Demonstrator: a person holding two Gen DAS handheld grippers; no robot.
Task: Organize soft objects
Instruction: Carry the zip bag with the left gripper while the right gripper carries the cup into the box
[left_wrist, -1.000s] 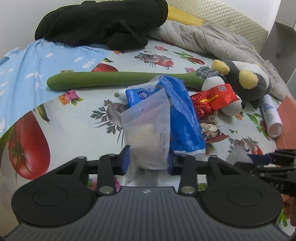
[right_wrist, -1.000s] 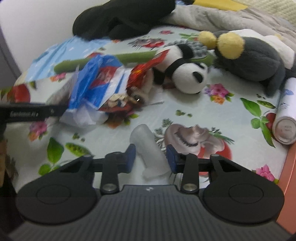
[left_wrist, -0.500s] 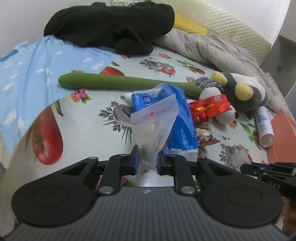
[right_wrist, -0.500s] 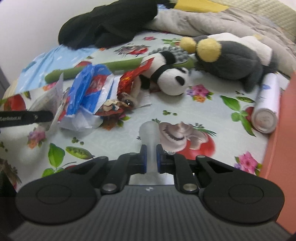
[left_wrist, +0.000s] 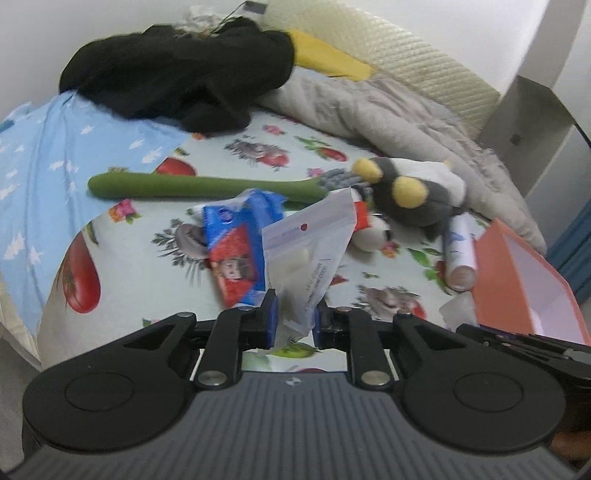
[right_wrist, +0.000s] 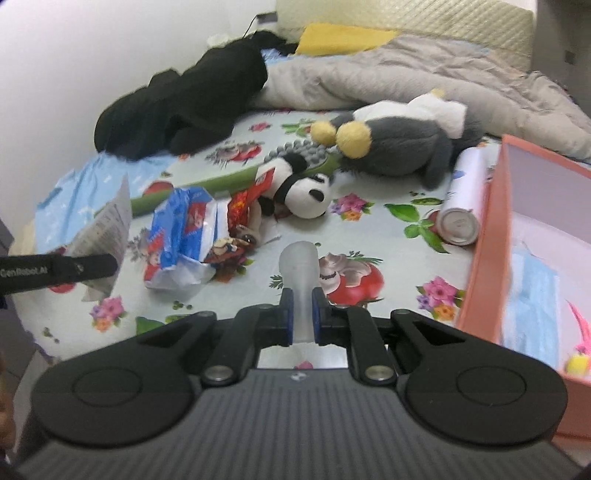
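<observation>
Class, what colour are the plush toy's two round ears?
Yellow, on the grey plush toy; the right wrist view shows them best.

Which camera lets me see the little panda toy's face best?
The right wrist view. There the panda toy lies in the open, with its white face and black eye patches plainly showing. In the left wrist view, the clear zip bag held by the left gripper hides most of it.

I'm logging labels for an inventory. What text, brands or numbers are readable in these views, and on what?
"CenRobot.AI", first letter unsure: on the left tongs' black arm, seen from the right wrist.
Zip bag: a line of grey print and a red dot, too blurred to read.
Blue snack packet: round logo, unreadable.
Red packet: label unreadable.
White spray can: print too blurred.
</observation>
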